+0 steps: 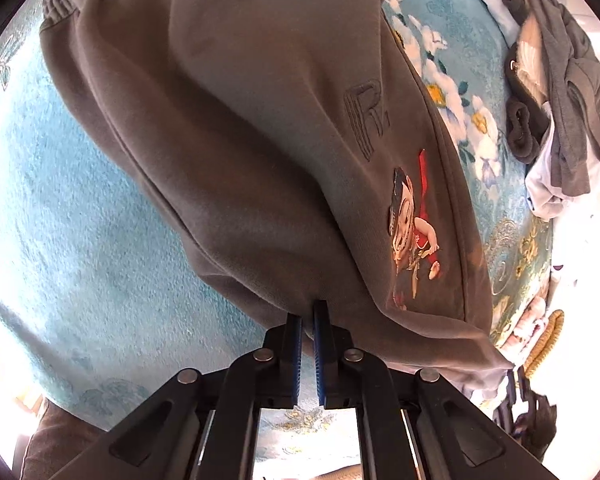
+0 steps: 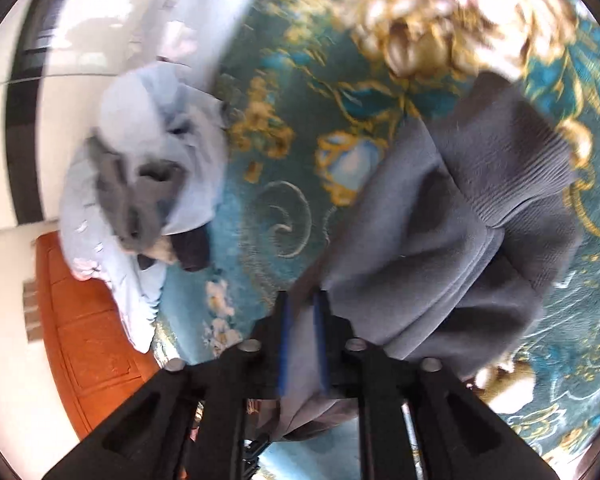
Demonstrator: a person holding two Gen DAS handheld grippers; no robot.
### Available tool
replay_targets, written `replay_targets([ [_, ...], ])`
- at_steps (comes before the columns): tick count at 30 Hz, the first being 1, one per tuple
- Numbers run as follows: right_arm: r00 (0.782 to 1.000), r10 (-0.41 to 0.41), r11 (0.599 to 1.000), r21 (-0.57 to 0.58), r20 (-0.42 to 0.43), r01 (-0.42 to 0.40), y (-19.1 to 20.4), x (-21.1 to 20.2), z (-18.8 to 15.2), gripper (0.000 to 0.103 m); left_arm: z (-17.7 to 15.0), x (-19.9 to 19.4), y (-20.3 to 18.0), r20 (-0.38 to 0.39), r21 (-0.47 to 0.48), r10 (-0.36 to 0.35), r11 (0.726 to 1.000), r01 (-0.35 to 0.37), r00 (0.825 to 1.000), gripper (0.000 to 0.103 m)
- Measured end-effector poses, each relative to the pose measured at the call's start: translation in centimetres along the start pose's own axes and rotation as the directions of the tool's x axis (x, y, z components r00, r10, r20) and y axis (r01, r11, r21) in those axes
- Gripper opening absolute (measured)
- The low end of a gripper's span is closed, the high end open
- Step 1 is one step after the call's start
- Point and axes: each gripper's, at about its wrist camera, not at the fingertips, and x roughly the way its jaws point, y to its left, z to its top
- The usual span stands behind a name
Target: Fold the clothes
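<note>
- Left wrist view: my left gripper (image 1: 308,312) is pinching the hem of a grey-brown sweatshirt (image 1: 260,128), jaws nearly closed on the cloth.
- Beyond the jaws, the sweatshirt is hanging above a teal floral carpet (image 1: 80,200), its cartoon print (image 1: 414,236) facing me.
- Farther off, a pile of clothes (image 1: 560,100) is lying on the carpet.
- In the blurred right wrist view, my right gripper (image 2: 302,300) is clamping a thick grey fold, its ribbed cuff (image 2: 512,164) trailing ahead.
- I judge I am carrying it to lay flat; keeping both grips level should be preventing twisting.
</note>
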Motion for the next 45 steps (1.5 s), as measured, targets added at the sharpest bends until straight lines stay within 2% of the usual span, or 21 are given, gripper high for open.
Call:
replay_targets([
  [4, 0.999, -0.043, 0.999, -0.024, 0.030, 0.044, -1.7, -2.6, -2.6, 0.019, -0.1, 0.2, 0.2, -0.010, -0.039, -0.022, 0.999, 0.021, 1.000, 0.006],
  [10, 0.999, -0.038, 0.986, 0.162, 0.026, 0.034, -6.8, -2.2, -3.8, 0.020, -0.4, 0.3, -0.1, -0.016, -0.041, -0.024, 0.999, 0.023, 1.000, 0.006],
  [11, 0.999, -0.028, 0.982, 0.186, 0.041, 0.020, -7.1, -2.0, -3.5, 0.022, -0.5, 0.4, -0.1, -0.018, -0.043, -0.024, 0.999, 0.023, 1.000, 0.006],
  [13, 0.998, -0.023, 0.970, 0.242, 0.053, 0.009, -7.8, -1.5, -2.8, 0.047, -0.6, 0.4, -0.2, -0.021, -0.048, -0.026, 0.999, 0.025, 0.999, 0.006],
  [17, 0.997, -0.018, 0.950, 0.311, 0.071, -0.005, -8.3, -0.7, -1.6, 0.047, -0.8, 0.5, -0.4, -0.024, -0.056, -0.027, 0.998, 0.025, 0.999, 0.006],
  [18, 0.997, -0.033, 0.950, 0.311, 0.073, 0.009, -8.2, -0.7, -1.4, 0.042, -0.9, 0.4, -0.6, -0.021, -0.053, -0.025, 0.998, 0.024, 0.999, 0.006],
  [19, 0.997, -0.033, 0.953, 0.304, 0.075, 0.009, -7.9, -0.9, -1.3, 0.022, -1.0, 0.3, -0.8, -0.015, -0.047, -0.022, 0.999, 0.022, 1.000, 0.006],
  [20, 0.996, -0.011, 0.961, 0.277, 0.087, -0.014, -7.2, -1.5, -1.3, 0.010, -1.2, 0.0, -1.0, -0.005, -0.038, -0.024, 0.999, 0.023, 1.000, 0.006],
  [21, 0.995, 0.012, 0.968, 0.250, 0.099, -0.036, -6.6, -2.1, -1.2, 0.006, -1.5, -0.4, -1.4, 0.008, -0.026, -0.029, 0.999, 0.029, 1.000, 0.004],
  [23, 0.991, 0.057, 0.978, 0.193, 0.122, -0.080, -5.4, -3.3, -1.1, 0.006, -2.0, -1.3, -2.1, 0.034, -0.003, -0.041, 0.999, 0.041, 0.999, 0.003],
  [26, 0.979, 0.132, 0.984, 0.097, 0.154, -0.148, -3.5, -5.2, -1.0, 0.005, -2.2, -5.0, -3.6, 0.098, 0.075, -0.154, 0.986, 0.147, 0.983, 0.003],
  [28, 0.967, 0.186, 0.983, -0.025, 0.176, -0.184, -2.6, -7.1, -1.8, 0.005, -2.0, -7.4, -2.5, 0.127, 0.152, -0.190, 0.974, 0.170, 0.973, 0.003],
  [29, 0.976, 0.144, 0.989, -0.060, 0.162, -0.136, -2.9, -6.8, -2.1, 0.005, -2.0, -7.7, -2.2, 0.130, 0.180, -0.183, 0.971, 0.158, 0.975, 0.003],
  [31, 0.997, -0.025, 0.999, -0.038, 0.078, 0.028, -5.2, -4.0, -2.3, 0.005, -1.7, -6.0, -1.3, 0.097, 0.170, -0.107, 0.981, 0.090, 0.990, 0.003],
  [34, 0.997, -0.063, 0.995, 0.082, 0.047, 0.059, -8.4, -2.1, -2.8, 0.005, -1.2, -2.0, 0.4, 0.030, 0.093, 0.010, 0.996, -0.013, 1.000, 0.003],
  [36, 0.996, -0.085, 0.986, 0.148, 0.027, 0.080, -10.4, -0.9, -3.1, 0.007, -1.3, -0.9, 1.0, 0.019, 0.070, 0.034, 0.997, -0.035, 0.999, 0.003],
  [38, 0.994, -0.104, 0.988, 0.113, 0.019, 0.101, -10.2, -0.9, -3.1, 0.007, -1.4, -0.2, 1.3, 0.016, 0.059, 0.044, 0.997, -0.045, 0.999, 0.003],
  [41, 0.993, -0.119, 0.991, 0.071, 0.019, 0.117, -10.0, -1.6, -2.9, 0.028, -1.0, -0.3, 1.4, -0.006, 0.035, 0.033, 0.999, -0.033, 0.999, 0.004],
  [42, 0.995, -0.096, 0.993, 0.068, 0.034, 0.093, -10.1, -2.2, -2.9, 0.046, -0.9, -0.5, 1.3, -0.013, 0.034, 0.025, 0.999, -0.024, 1.000, 0.005],
  [43, 0.996, -0.064, 0.996, 0.072, 0.058, 0.060, -10.2, -3.0, -2.8, 0.056, -0.8, -0.8, 1.2, -0.020, 0.035, 0.016, 0.999, -0.015, 1.000, 0.006],
  [45, 0.994, -0.015, 0.997, 0.082, 0.111, 0.006, -10.7, -4.5, -2.9, 0.058, -0.8, -1.4, 1.0, -0.032, 0.037, 0.002, 0.999, 0.000, 0.999, 0.007],
])
